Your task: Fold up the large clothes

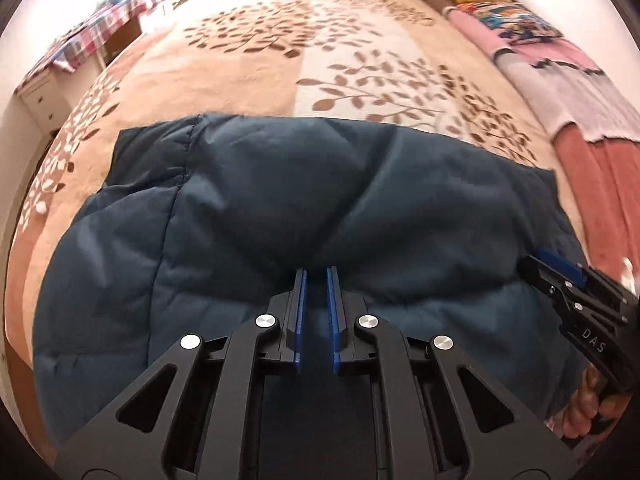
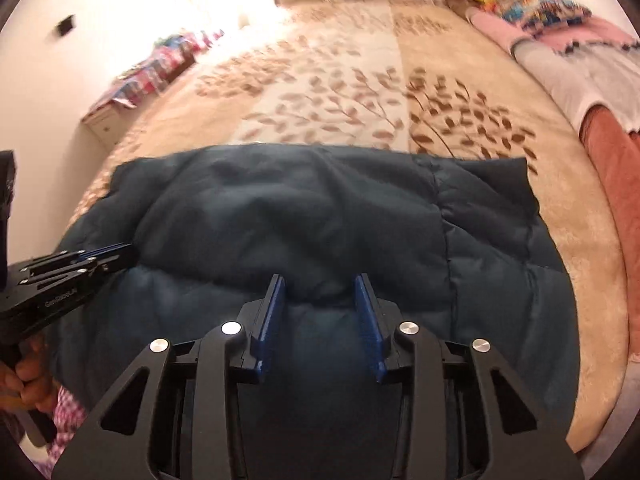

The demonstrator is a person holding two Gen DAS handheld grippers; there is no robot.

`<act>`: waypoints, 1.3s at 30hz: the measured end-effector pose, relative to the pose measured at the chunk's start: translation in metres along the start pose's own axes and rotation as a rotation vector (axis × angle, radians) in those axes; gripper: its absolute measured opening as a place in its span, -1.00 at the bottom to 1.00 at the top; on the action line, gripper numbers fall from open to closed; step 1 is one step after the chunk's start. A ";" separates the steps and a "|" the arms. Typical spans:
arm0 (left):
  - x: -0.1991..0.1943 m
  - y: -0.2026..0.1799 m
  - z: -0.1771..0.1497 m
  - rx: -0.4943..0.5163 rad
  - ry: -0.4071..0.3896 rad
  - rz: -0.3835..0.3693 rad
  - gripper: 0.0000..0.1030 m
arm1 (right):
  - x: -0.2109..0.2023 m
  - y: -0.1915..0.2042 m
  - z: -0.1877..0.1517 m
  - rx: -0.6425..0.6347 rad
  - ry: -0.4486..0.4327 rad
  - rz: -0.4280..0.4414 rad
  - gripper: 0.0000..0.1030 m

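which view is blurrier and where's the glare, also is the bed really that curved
Right wrist view: blurrier, the leaf-pattern bedspread and pillows smeared; strong glare blows out the wall at top left. Left wrist view: sharper on the dark blue padded jacket, mild smear at the far bed end. Both views: the bulging bed is fisheye distortion, with dark corners.

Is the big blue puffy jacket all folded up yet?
Partly. The blue jacket already lies as a squarish bundle on the leafy blanket, no sleeves sticking out. The left gripper pinches its near fold; the right gripper straddles a ridge with its jaws apart. It probably needs another fold.
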State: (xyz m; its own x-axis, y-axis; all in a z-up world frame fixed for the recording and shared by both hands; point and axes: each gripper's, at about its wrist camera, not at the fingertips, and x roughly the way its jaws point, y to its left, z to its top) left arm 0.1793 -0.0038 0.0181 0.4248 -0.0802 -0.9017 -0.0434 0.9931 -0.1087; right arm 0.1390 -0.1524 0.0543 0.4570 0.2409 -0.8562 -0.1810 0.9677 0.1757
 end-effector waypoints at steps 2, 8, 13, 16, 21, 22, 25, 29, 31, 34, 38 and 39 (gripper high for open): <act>0.010 0.000 0.007 -0.010 0.015 0.009 -0.81 | 0.016 -0.008 0.004 0.011 0.024 -0.035 -0.36; 0.030 0.005 0.016 -0.037 0.040 0.004 -0.83 | 0.044 -0.022 0.011 0.034 0.070 -0.040 -0.37; 0.011 0.010 0.014 -0.055 0.006 -0.013 -0.83 | 0.043 -0.021 0.016 0.048 0.084 -0.051 -0.37; -0.026 0.027 -0.003 -0.062 -0.058 -0.046 -0.45 | 0.035 -0.023 0.014 0.058 0.076 -0.046 -0.37; -0.084 0.077 -0.049 -0.137 -0.148 -0.047 0.35 | 0.015 -0.022 0.010 0.103 0.033 -0.015 -0.37; -0.097 0.094 -0.065 -0.180 -0.155 -0.052 0.38 | 0.008 -0.019 0.009 0.114 0.017 0.007 -0.37; -0.120 0.137 -0.103 -0.317 -0.160 -0.045 0.46 | -0.006 -0.005 0.007 0.116 -0.013 0.075 -0.37; -0.122 0.178 -0.148 -0.498 -0.106 -0.100 0.51 | -0.019 0.030 -0.003 0.086 -0.006 0.226 -0.37; -0.109 0.191 -0.163 -0.583 -0.061 -0.177 0.52 | -0.017 0.046 -0.006 0.063 0.018 0.245 -0.37; -0.085 0.208 -0.178 -0.759 -0.026 -0.329 0.52 | -0.011 0.067 -0.006 0.022 0.036 0.235 -0.37; -0.060 0.209 -0.173 -0.877 -0.046 -0.454 0.65 | -0.010 0.080 -0.004 0.007 0.043 0.222 -0.37; -0.054 0.207 -0.171 -0.884 -0.046 -0.457 0.66 | -0.009 0.080 -0.003 0.004 0.042 0.219 -0.37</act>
State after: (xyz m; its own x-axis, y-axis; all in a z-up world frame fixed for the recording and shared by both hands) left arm -0.0075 0.1920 -0.0270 0.6025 -0.4175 -0.6802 -0.5168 0.4454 -0.7311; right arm 0.1181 -0.0774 0.0749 0.3704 0.4425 -0.8167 -0.2685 0.8927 0.3619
